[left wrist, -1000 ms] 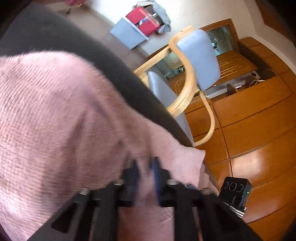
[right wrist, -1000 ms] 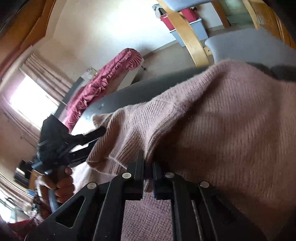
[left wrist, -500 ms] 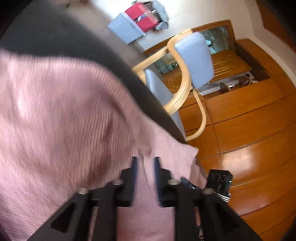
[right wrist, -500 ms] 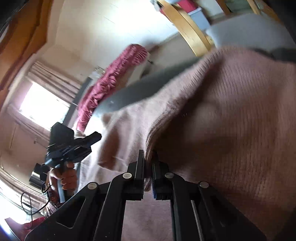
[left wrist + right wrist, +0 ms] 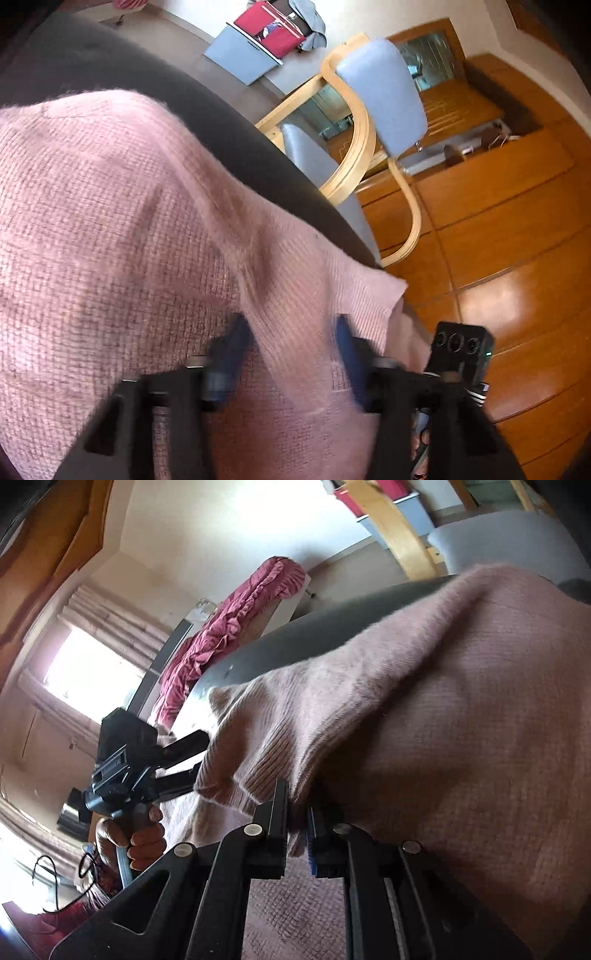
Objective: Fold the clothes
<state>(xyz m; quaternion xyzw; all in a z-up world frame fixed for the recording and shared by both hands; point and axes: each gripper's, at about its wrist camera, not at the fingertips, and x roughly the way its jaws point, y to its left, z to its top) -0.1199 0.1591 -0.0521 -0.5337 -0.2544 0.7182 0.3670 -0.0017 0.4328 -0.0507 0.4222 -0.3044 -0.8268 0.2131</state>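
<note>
A pink knitted sweater (image 5: 110,221) lies over a dark grey table (image 5: 147,92). My left gripper (image 5: 290,332) stands with its jaws wide apart and closing, astride a raised fold near the sweater's ribbed corner; the picture is blurred there. In the right wrist view the sweater (image 5: 461,720) is bunched, and my right gripper (image 5: 297,812) pinches its ribbed hem, the jaws easing open a little with cloth still pressed between them. The left gripper (image 5: 195,753) shows there too, held by a hand (image 5: 136,834) at the sweater's far edge.
A wooden chair with blue-grey cushions (image 5: 380,96) stands past the table edge, with orange wooden cabinets (image 5: 517,221) behind it. A red suitcase (image 5: 273,29) lies by the wall. A bed with a maroon cover (image 5: 236,616) and a bright window (image 5: 85,672) are on the other side.
The left jaws, shut a second ago, now stand wide apart around a sweater fold. The right gripper keeps its pinch on the hem and has barely moved.
</note>
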